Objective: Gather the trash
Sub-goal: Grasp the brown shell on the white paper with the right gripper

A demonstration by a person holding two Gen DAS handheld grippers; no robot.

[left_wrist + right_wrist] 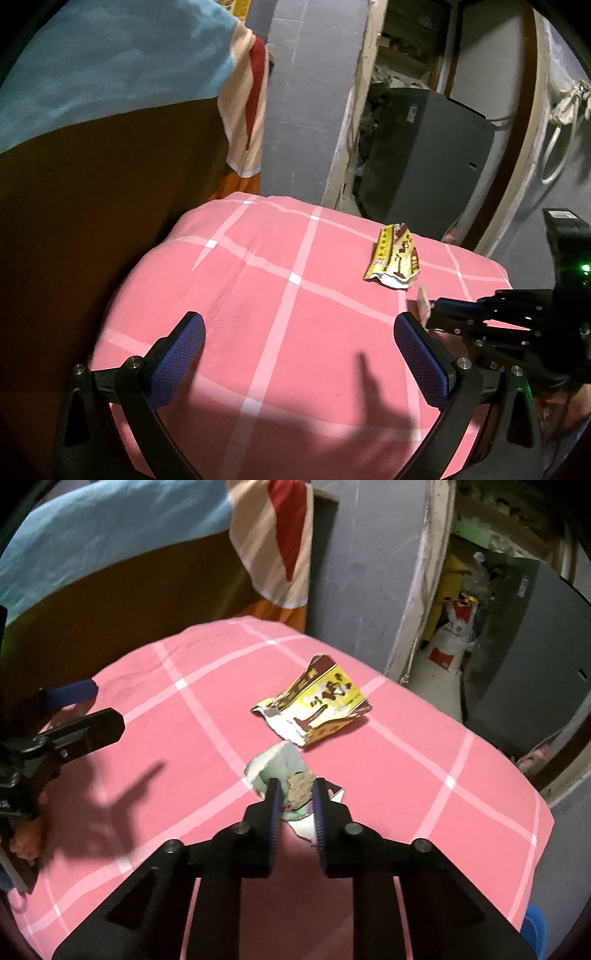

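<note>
Pink checked sheet [192,738] covering a bed or cushion, seen from both wrist views. Right gripper [295,794] pointing down at it, closed on a crumpled scrap of wrapper [282,766], pale green and white with a brown patch, pinched between both blue pads; scrap touching the sheet. No earlier view, so only the clamp itself noted. Second piece of trash, yellow and brown wrapper [317,705], lying flat on sheet just beyond the pinched scrap, apart from both grippers. Same yellow wrapper [397,260] toward far right edge of sheet in left view. Left gripper [299,354] hovering over sheet, jaws wide apart, nothing between them, blue pads [177,358] clear of the fabric. Right gripper entering left view from the right, tip near a bit of the scrap. Behind: blue cloth [110,59], striped towel [247,107], grey cabinet [424,155].
</note>
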